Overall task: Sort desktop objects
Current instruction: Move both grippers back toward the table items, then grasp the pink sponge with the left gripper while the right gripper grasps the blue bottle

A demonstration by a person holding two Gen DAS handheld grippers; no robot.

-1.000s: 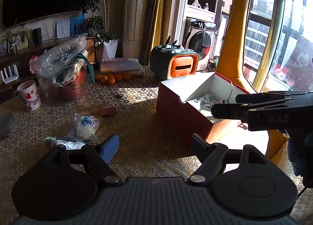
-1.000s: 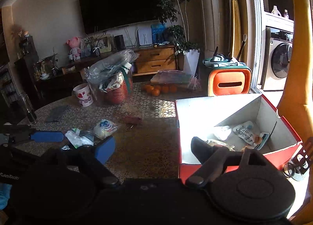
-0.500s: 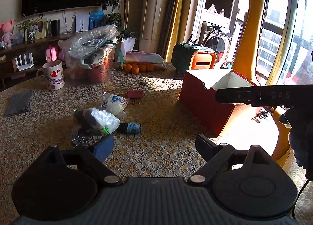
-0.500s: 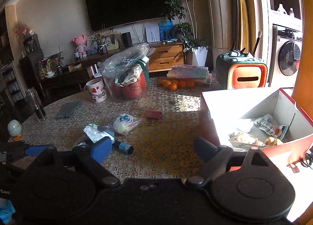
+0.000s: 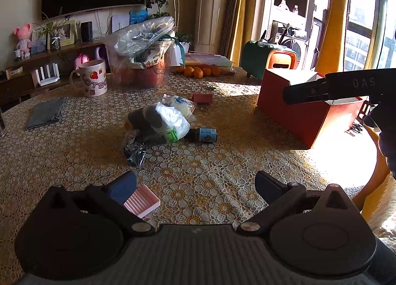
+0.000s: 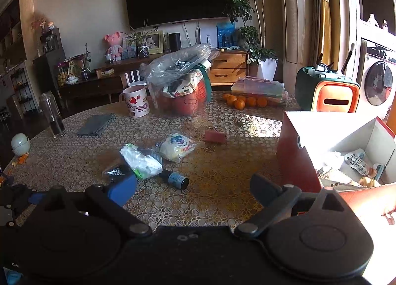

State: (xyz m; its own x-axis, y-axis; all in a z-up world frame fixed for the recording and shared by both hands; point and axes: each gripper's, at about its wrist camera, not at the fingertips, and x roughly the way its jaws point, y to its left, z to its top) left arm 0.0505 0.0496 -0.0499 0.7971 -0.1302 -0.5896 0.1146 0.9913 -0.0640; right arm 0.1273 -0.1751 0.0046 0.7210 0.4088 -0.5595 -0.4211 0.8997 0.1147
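Note:
Loose items lie mid-table: a small dark bottle on its side, a white plastic bag, a snack packet, a red binder clip and a crumpled black wrapper. The red box stands at the right with several packets inside. My left gripper hovers short of the pile, its jaws opening with nothing between them. A pink ridged piece lies under its left finger. My right gripper is near the bottle, jaws opening, nothing between them.
A strawberry mug, a plastic-covered red basket, oranges, a grey cloth and a green-orange case stand behind. A glass bottle is at the far left. A yellow giraffe figure rises beyond the box.
Both grippers have drawn away from the red box toward the loose pile and sunk lower. Their jaws have spread wider. The pink ridged piece has come into the left wrist view.

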